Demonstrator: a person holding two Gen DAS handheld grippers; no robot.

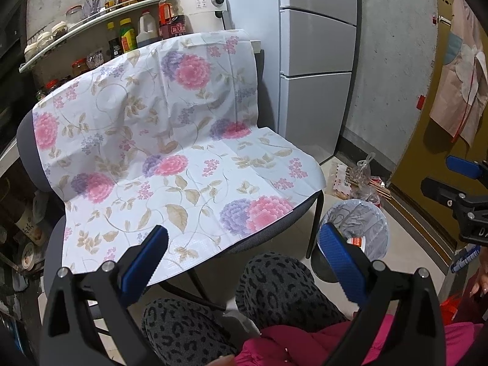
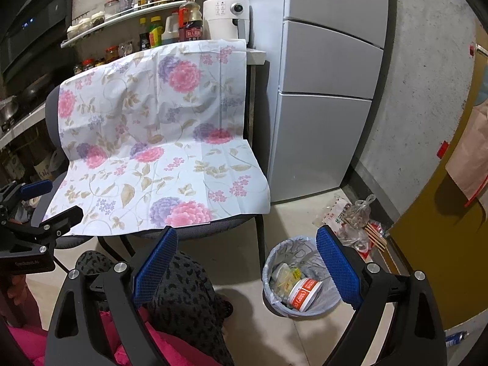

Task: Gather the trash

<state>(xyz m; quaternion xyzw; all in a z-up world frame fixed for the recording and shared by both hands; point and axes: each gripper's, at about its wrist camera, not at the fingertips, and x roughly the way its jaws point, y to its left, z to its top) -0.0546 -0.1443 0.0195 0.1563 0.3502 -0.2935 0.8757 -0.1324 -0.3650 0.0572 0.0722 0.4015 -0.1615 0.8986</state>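
A round trash bin (image 2: 274, 262) with a grey patterned liner stands on the floor right of the chair. It holds a red-and-white noodle cup (image 2: 305, 292) and a yellow wrapper (image 2: 288, 274). My right gripper (image 2: 247, 244) hovers open above and in front of the bin, holding nothing. My left gripper (image 1: 244, 247) is open and empty over the chair's front edge, with the bin (image 1: 366, 222) behind its right finger. More litter lies by the wall: a knotted plastic bag (image 2: 360, 213), wooden skewers (image 2: 376, 236) and a printed wrapper (image 2: 331, 212). Each gripper shows at the edge of the other's view.
A grey chair (image 2: 198, 228) draped with a floral cloth (image 2: 158, 140) fills the middle. A silver fridge (image 2: 323, 91) stands to its right, and a shelf of bottles (image 2: 158, 30) behind. A person's knees in spotted leggings (image 1: 274, 286) sit below the grippers. A yellow door (image 2: 442, 259) is on the right.
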